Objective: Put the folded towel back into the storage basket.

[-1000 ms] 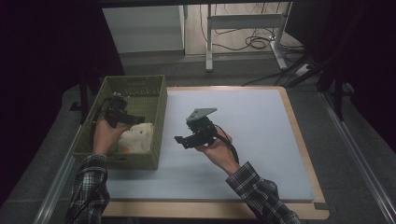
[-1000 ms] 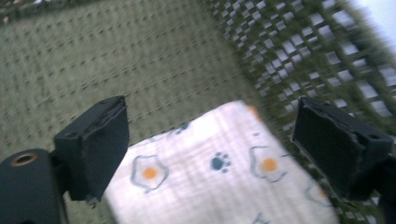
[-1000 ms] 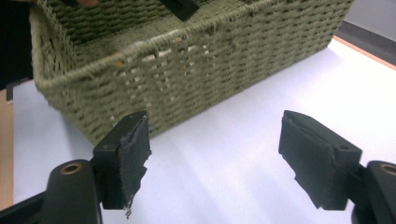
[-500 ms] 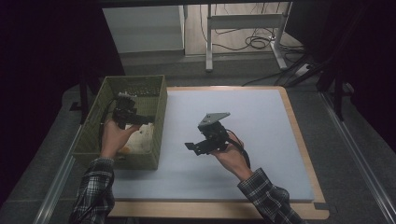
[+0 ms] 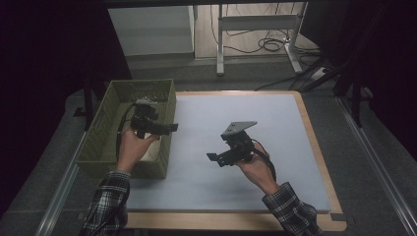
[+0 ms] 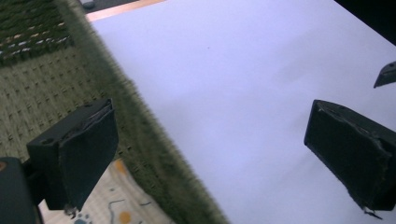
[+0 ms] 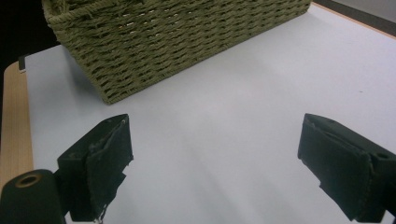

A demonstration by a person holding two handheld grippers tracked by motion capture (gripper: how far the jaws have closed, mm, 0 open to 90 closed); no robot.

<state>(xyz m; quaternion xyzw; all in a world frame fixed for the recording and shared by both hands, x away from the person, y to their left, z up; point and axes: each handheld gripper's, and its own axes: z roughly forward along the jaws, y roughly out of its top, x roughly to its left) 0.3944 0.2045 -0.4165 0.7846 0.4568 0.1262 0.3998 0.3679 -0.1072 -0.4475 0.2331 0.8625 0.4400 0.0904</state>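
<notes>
White mat (image 5: 255, 142), dark room. Left gripper (image 5: 169, 128) over basket (image 5: 164, 162) rim, jaws just opened wide, nothing between; patterned cloth (image 6: 112, 205) lies below it in basket. Right gripper (image 5: 212, 158) gaping, empty, beside basket. Drop looks done; only withdrawal left.

Green basket (image 7: 177, 42) beyond parted fingers (image 7: 107, 163)

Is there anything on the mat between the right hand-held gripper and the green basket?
No. In the right gripper view the white mat runs bare from the open right hand-held gripper to the basket; the high view agrees.
</notes>
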